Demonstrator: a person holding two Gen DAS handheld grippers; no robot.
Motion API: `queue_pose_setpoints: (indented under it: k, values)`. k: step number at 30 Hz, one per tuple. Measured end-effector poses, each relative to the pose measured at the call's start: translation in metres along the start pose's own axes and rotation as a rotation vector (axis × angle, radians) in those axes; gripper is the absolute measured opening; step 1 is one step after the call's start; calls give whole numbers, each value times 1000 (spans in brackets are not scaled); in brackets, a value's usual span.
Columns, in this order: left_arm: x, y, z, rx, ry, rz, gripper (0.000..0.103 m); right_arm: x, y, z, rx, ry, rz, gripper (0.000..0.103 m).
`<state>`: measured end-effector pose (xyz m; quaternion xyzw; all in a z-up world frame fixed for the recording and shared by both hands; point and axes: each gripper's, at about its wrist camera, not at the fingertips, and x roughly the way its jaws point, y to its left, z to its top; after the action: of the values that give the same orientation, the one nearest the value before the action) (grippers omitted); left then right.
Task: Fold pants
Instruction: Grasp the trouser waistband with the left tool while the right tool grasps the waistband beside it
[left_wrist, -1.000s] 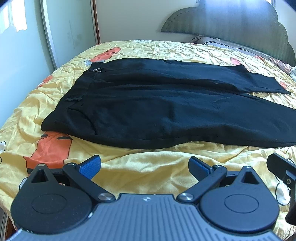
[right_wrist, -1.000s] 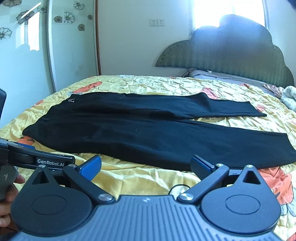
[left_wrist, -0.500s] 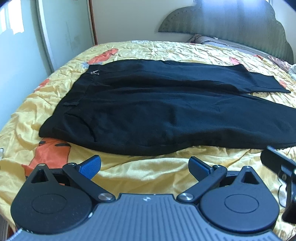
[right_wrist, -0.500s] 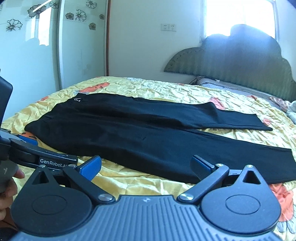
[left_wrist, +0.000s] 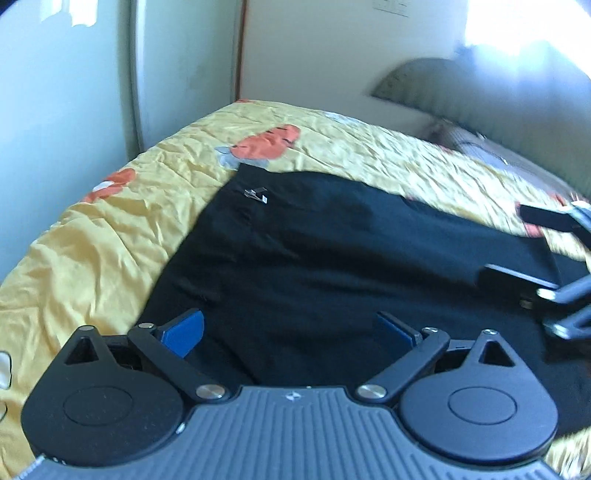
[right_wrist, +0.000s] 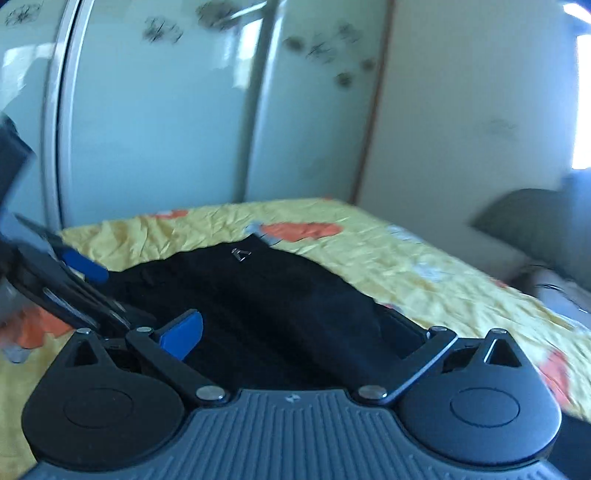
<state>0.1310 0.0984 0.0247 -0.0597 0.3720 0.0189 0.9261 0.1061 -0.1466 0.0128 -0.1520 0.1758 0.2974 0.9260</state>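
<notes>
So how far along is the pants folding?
Barely begun. Done: the black pants lie spread flat on the yellow patterned bedspread, no fold visible. In hand: left gripper and right gripper hover open over the waist end, gripping nothing. Left: every fold.

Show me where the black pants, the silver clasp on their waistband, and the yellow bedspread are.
black pants (left_wrist: 332, 266): left wrist view, middle of the dark fabric.
silver clasp (left_wrist: 256, 193): left wrist view, on the metal hook near the waistband's far corner.
yellow bedspread (left_wrist: 110, 229): left wrist view, bare wrinkled patch beside the pants.
</notes>
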Motion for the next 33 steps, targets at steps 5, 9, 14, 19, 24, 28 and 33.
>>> queue_pose_setpoints:
  k: [5,9,14,19,24,28,33]
  values:
    - [19,17,36,-102,-4,59,99,95,-51,33,13,62,173,103]
    - [33,22,60,-108,-18,60,99,167,-88,43,110,140,255,94]
    - [52,18,81,-53,0,52,99,249,-121,45,144,278,283,77]
    - [80,24,104,-101,49,27,99,290,-126,39,86,376,317,48]
    - [124,39,137,-266,123,-62,99,281,-113,40,-34,335,319,8]
    - [168,54,155,-476,269,-247,99,232,-65,39,-305,208,231,7]
    - [201,62,155,-625,370,-314,98,178,-19,24,-540,85,164,7]
